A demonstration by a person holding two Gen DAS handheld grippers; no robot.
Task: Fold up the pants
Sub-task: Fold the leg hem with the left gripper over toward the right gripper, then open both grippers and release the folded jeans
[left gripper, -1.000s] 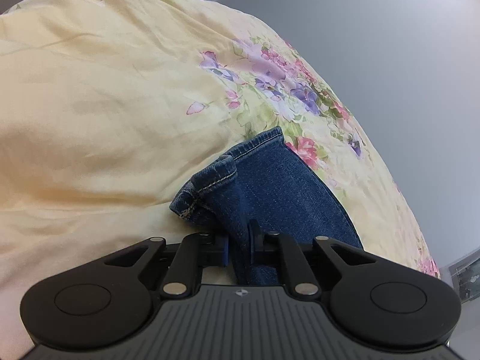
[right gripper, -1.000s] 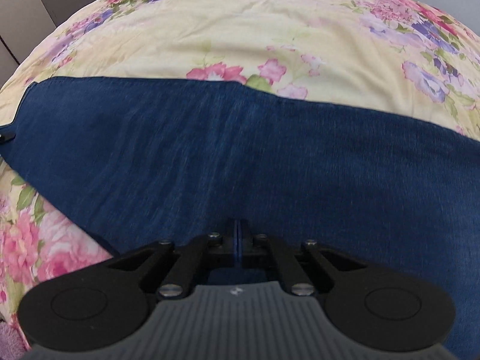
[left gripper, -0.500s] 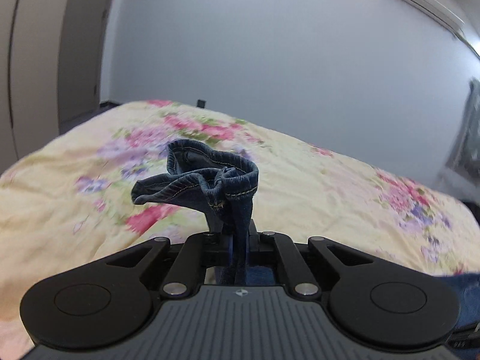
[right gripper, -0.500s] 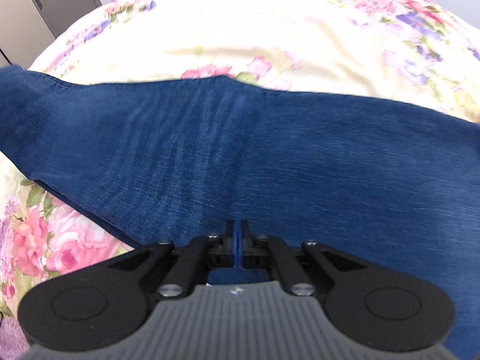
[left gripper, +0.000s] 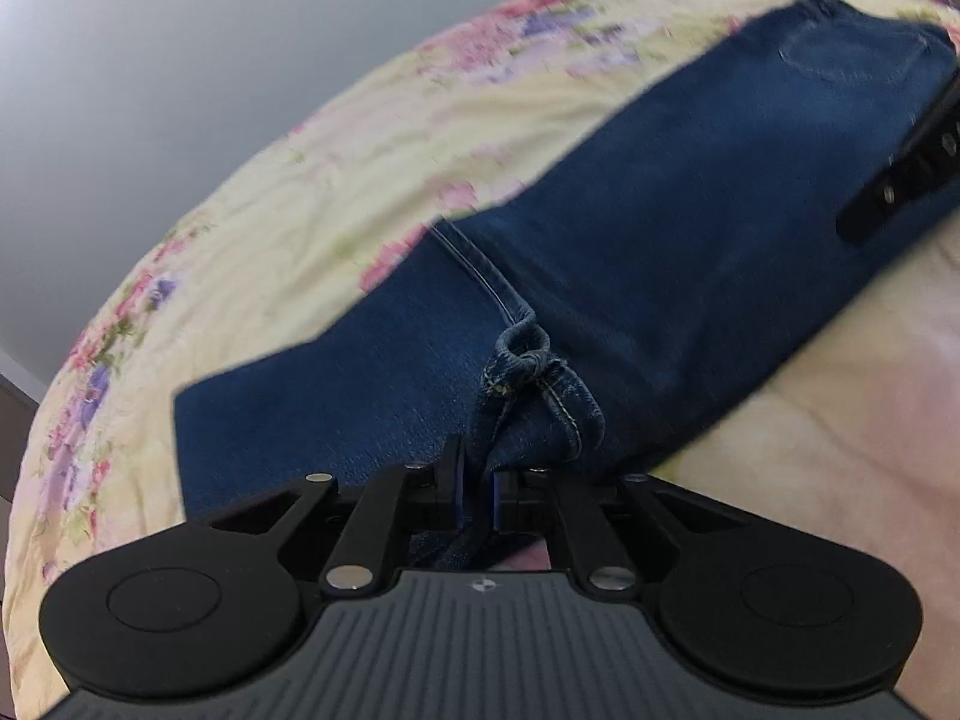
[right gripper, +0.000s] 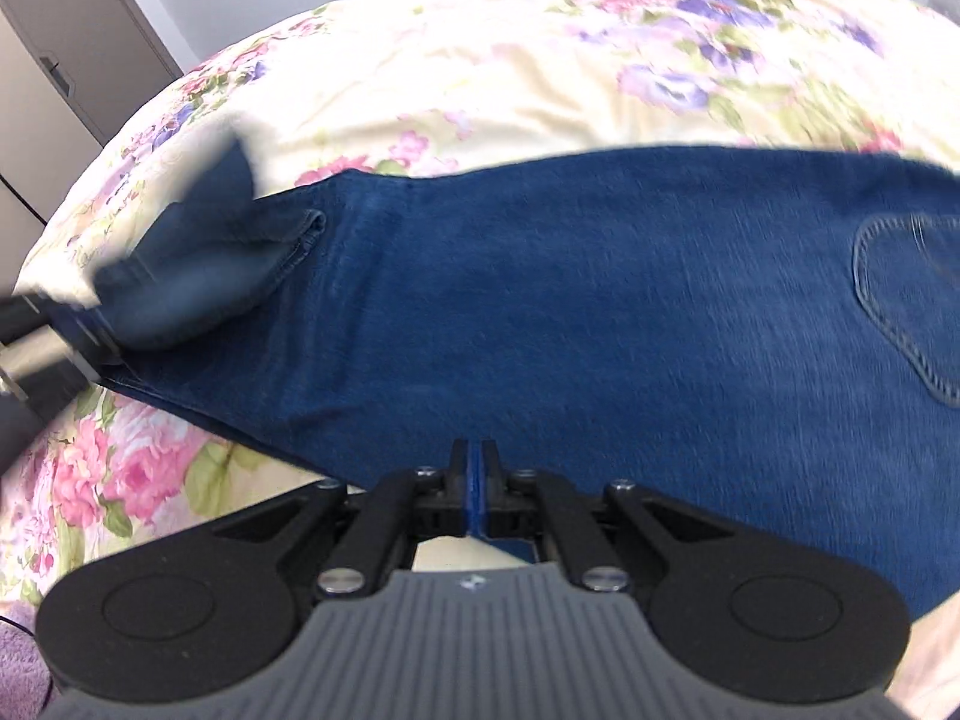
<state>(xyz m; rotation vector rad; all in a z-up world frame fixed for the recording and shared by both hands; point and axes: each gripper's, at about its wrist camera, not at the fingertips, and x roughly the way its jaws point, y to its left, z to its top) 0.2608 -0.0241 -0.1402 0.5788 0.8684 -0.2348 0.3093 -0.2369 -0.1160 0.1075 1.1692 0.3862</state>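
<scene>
Left wrist view: our left gripper (left gripper: 477, 483) pinches the jeans (left gripper: 660, 228) hem, jaws easing apart; our right gripper (right gripper: 474, 480) is clamped on the denim at lower centre.

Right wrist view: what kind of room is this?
Most likely a bedroom. The jeans lie on a bed with a floral bedspread, a plain wall stands behind it, and a grey cupboard door shows at the left edge.

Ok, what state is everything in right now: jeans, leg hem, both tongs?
Jeans: lying on the floral bedspread, back pocket up, partly folded.
Leg hem: bunched, carried over the jeans.
Left tongs: clamped on the leg hem's denim.
Right tongs: shut on the jeans' near edge.
</scene>
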